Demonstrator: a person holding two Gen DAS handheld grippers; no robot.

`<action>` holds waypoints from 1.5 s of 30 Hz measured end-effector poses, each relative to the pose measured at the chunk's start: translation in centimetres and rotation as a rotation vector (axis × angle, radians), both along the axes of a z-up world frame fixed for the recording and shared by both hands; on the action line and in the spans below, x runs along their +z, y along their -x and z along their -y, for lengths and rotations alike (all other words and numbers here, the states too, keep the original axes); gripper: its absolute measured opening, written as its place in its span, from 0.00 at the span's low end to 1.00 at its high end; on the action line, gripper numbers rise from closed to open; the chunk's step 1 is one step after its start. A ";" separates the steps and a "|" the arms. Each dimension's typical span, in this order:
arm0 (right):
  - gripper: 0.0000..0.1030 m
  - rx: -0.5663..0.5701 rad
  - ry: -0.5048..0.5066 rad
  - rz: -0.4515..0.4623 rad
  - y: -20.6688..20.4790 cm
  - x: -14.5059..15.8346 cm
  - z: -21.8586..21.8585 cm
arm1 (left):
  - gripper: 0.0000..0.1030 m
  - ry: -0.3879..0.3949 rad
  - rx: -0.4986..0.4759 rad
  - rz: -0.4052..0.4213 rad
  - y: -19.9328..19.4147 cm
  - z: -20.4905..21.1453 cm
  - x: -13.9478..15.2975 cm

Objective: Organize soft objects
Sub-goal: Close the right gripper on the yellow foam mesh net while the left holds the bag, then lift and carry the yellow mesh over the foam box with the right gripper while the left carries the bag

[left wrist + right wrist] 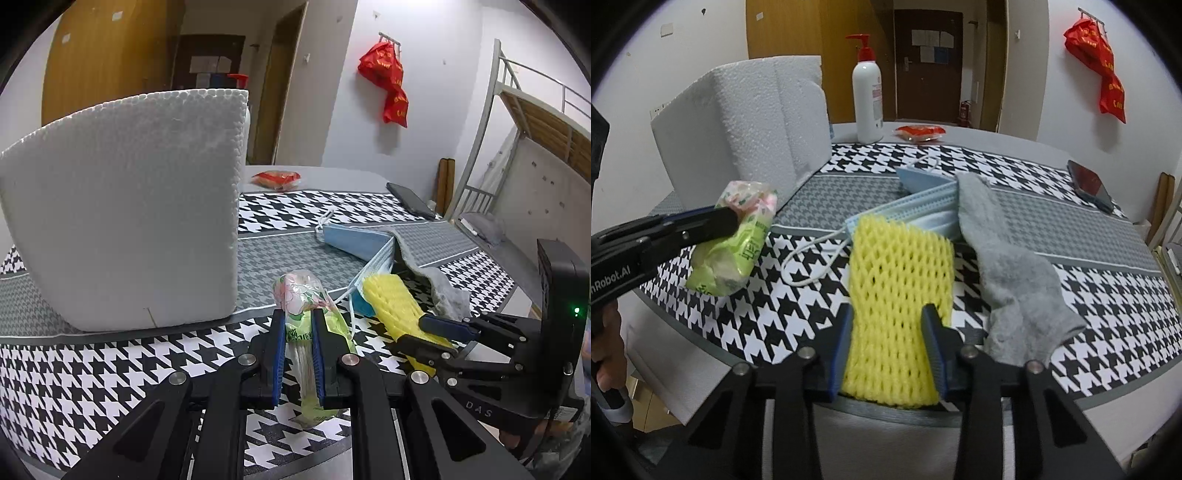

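My left gripper (298, 315) is shut on a green tissue pack (308, 325) and holds it above the table's front edge, right of the white foam box (125, 221). The pack also shows in the right wrist view (738, 240), in front of the foam box (746, 125). My right gripper (888, 314) is shut on a yellow foam net (897, 280), also seen in the left wrist view (395, 306). Blue face masks (919, 206) and a grey sock (1008, 269) lie behind and right of the net.
A houndstooth cloth (1071, 173) covers the table. A white pump bottle (867, 92) and a red packet (919, 133) stand at the back. A dark phone (1089, 184) lies at the far right. A metal bunk bed (535, 129) stands to the right.
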State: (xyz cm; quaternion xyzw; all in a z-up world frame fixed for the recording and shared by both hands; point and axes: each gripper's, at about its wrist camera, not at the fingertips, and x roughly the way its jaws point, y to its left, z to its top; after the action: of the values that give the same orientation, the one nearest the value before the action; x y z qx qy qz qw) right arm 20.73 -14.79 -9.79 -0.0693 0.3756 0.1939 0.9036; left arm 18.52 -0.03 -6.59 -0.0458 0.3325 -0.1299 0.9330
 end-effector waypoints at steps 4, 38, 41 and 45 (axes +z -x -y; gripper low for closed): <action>0.19 0.004 -0.014 -0.003 0.0 0.1 0.2 | 0.14 0.000 0.003 0.008 0.3 0.0 0.3; 0.12 0.021 -0.164 0.215 5.5 8.5 1.9 | 0.14 -0.092 0.128 0.196 6.4 -1.8 5.8; 0.12 0.039 -0.168 0.230 5.9 8.9 1.5 | 0.14 -0.099 0.151 0.211 6.9 -2.3 6.2; 0.12 0.064 -0.172 0.250 6.4 9.5 0.8 | 0.14 -0.124 0.189 0.229 7.5 -2.7 6.6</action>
State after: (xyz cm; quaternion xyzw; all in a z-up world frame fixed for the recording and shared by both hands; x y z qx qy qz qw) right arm 14.37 -15.57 -0.25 -0.0273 0.2400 0.2440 0.9392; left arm 11.02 2.68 0.05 -0.0042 0.2254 -0.0252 0.9739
